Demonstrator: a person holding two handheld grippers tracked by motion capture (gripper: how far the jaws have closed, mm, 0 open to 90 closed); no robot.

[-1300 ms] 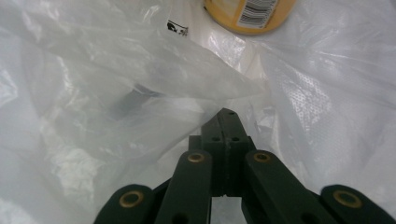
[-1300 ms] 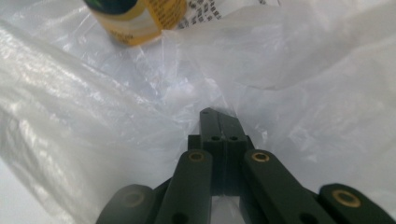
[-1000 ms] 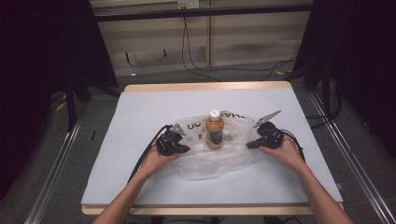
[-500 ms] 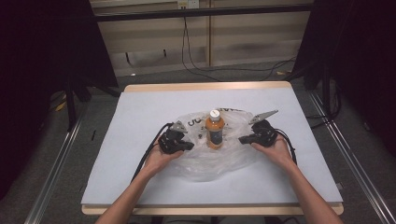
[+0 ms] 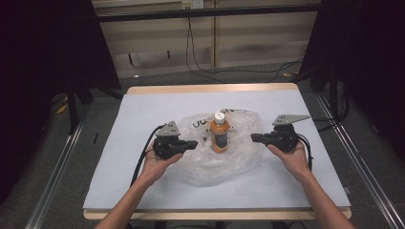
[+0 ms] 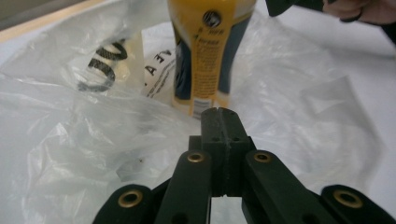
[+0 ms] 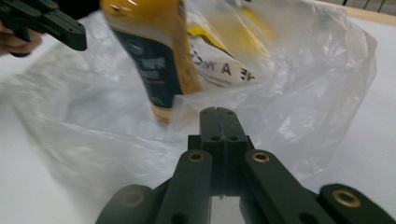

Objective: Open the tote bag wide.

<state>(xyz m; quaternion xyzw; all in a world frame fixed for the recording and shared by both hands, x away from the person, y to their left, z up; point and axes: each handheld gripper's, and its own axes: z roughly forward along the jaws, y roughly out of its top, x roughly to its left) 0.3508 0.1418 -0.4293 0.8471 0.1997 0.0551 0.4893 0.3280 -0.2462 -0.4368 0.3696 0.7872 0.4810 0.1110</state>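
With both jaw pairs pressed together and empty, our left gripper (image 5: 191, 144) at nine o'clock and right gripper (image 5: 255, 138) at three o'clock should pinch the crinkled clear plastic bag (image 5: 239, 157) gently, keeping the upright orange drink bottle (image 5: 219, 133) at its centre steady.

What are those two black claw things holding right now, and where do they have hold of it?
Nothing, as far as can be seen. The left gripper and right gripper have their jaws shut together on nothing, on either side of the bottle standing on the plastic bag.
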